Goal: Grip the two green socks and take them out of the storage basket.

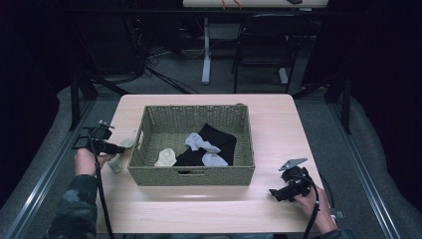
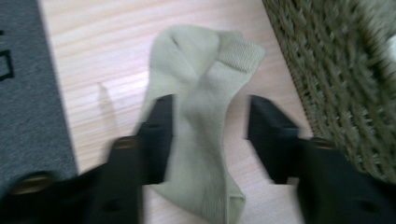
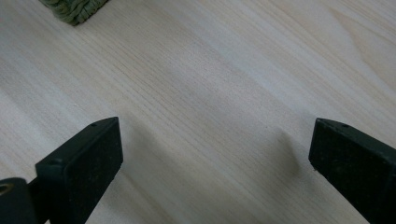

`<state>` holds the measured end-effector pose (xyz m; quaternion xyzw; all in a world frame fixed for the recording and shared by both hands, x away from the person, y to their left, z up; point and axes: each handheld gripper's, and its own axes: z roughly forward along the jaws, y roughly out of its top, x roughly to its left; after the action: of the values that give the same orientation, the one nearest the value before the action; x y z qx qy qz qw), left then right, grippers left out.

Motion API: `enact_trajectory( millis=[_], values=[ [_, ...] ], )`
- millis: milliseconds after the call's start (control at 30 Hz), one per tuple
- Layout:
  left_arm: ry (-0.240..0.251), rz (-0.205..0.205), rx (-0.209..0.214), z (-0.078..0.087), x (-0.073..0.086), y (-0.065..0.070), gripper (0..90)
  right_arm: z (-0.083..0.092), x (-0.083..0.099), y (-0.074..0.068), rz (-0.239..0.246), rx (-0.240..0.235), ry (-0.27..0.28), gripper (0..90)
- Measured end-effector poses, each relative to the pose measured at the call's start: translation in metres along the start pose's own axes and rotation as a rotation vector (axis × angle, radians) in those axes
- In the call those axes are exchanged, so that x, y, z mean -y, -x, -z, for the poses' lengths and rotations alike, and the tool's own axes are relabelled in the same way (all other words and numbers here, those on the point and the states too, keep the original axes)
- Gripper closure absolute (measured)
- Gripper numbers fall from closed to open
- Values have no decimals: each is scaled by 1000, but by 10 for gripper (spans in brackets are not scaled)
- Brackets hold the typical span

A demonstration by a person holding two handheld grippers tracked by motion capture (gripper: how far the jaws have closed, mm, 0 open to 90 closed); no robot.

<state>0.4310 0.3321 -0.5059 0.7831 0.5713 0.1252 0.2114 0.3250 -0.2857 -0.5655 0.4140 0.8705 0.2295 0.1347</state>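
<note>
A pale green sock lies flat on the wooden table, just left of a woven olive basket. My left gripper is open, one jaw on each side of the sock's middle and not pinching it. In the high view the left gripper hangs over that sock by the basket's left wall. My right gripper is open over bare table, with nothing between its jaws. The high view places the right gripper at the front right, beyond the basket's corner.
In the basket lie a black cloth, two grey socks and a cream sock. A basket corner shows in the right gripper view. Grey floor borders the table's left edge. A chair stands behind the table.
</note>
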Motion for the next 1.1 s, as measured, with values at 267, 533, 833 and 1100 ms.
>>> enact_trajectory(
  millis=[267,533,833,1100],
  values=[
    [103,-35,-4,54,-15,21,204,0,0,0,-2,0,-1,21],
    [146,-125,5,87,-38,60,114,1,0,-1,-2,-1,-8,21],
    [130,-202,24,81,-61,95,50,0,0,-1,-4,-13,0,21],
    [87,-245,49,58,-74,118,34,0,0,-1,2,-7,9,21]
  ],
)
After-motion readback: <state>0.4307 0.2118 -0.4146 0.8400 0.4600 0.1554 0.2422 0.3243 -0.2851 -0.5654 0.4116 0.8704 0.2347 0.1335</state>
